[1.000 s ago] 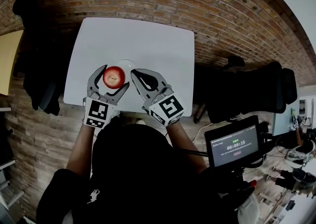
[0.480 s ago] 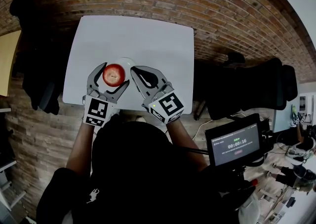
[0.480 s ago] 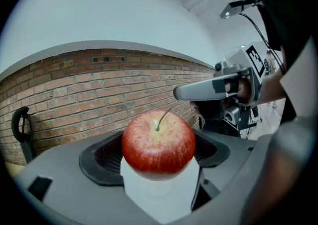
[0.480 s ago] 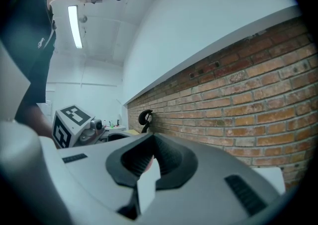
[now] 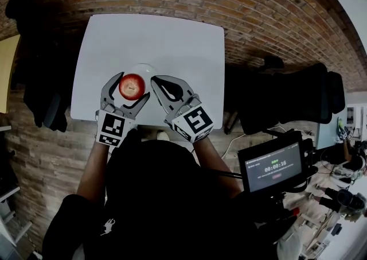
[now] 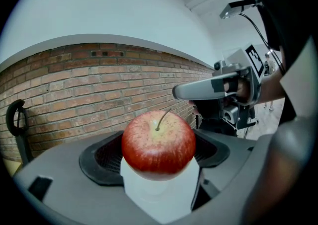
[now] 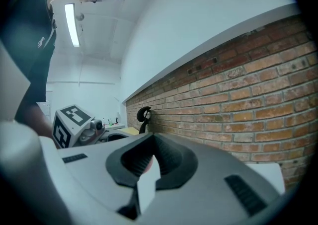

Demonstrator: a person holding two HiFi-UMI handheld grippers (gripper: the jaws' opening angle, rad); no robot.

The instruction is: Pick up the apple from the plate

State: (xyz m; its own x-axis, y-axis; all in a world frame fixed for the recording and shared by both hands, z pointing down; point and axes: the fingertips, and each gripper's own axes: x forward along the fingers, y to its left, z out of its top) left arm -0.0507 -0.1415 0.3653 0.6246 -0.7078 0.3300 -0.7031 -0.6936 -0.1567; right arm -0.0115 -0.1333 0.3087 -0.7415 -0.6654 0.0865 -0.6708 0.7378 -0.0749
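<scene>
Fingers (image 6: 99,159) of the left gripper (image 5: 131,88) clasp 1 round red apple (image 6: 158,142); only the head view shows the round white plate (image 5: 147,71) beneath. Right gripper (image 5: 157,85) is clenched, empty.

Glossy red apple (image 6: 158,142); matt grey plastic left tool (image 5: 134,85), textured black pads (image 6: 102,157); rough brickwork (image 6: 74,95).

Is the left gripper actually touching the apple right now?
Touching. The left gripper view shows the apple wedged in the left gripper, both sides pressed against its black pads, with no gap.
</scene>
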